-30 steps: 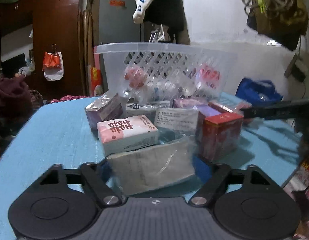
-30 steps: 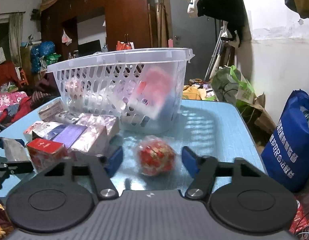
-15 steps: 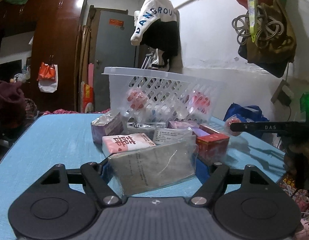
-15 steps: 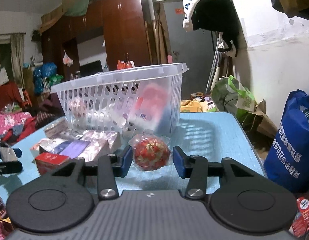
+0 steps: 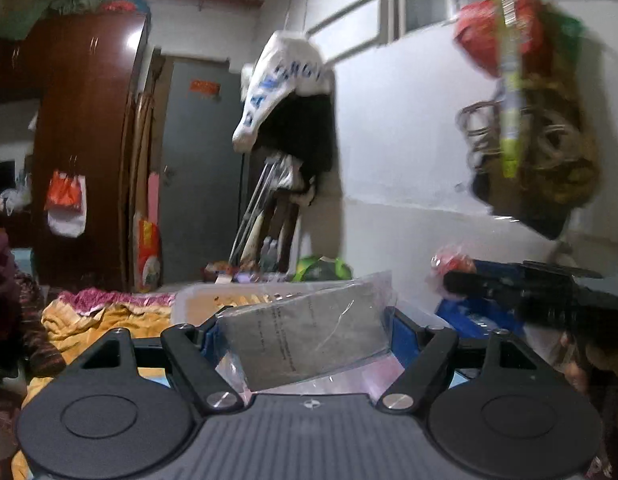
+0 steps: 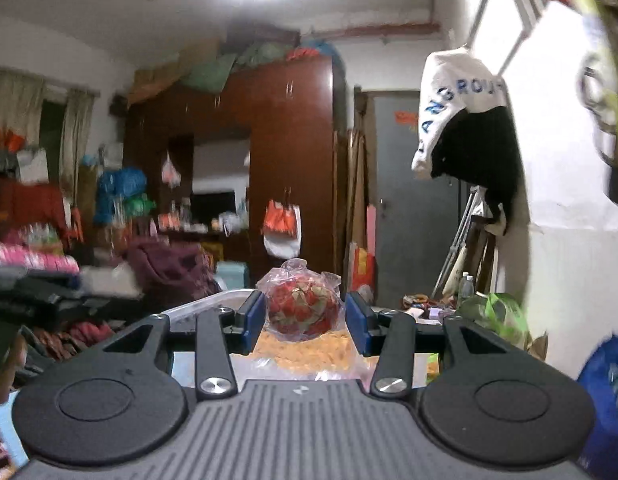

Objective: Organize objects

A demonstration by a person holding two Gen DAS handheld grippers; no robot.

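My left gripper [image 5: 305, 336] is shut on a grey packet in clear wrap [image 5: 309, 336] and holds it high, just above the rim of the white plastic basket [image 5: 197, 300]. My right gripper [image 6: 305, 316] is shut on a red ball wrapped in clear plastic [image 6: 301, 308], also raised over the basket rim [image 6: 213, 300]. The right gripper with its red ball [image 5: 453, 264] shows at the right of the left wrist view. The left gripper [image 6: 33, 296] shows blurred at the left of the right wrist view.
A white and black garment [image 5: 285, 100] hangs on the wall behind. A wooden wardrobe [image 6: 285, 168] and a grey door [image 5: 197, 168] stand at the back. A blue bag [image 6: 605, 392] sits at the right. Bags [image 5: 537, 128] hang on the right wall.
Both grippers have lifted their items off the blue table to above the basket. The table and the pile of boxes have dropped out of view.
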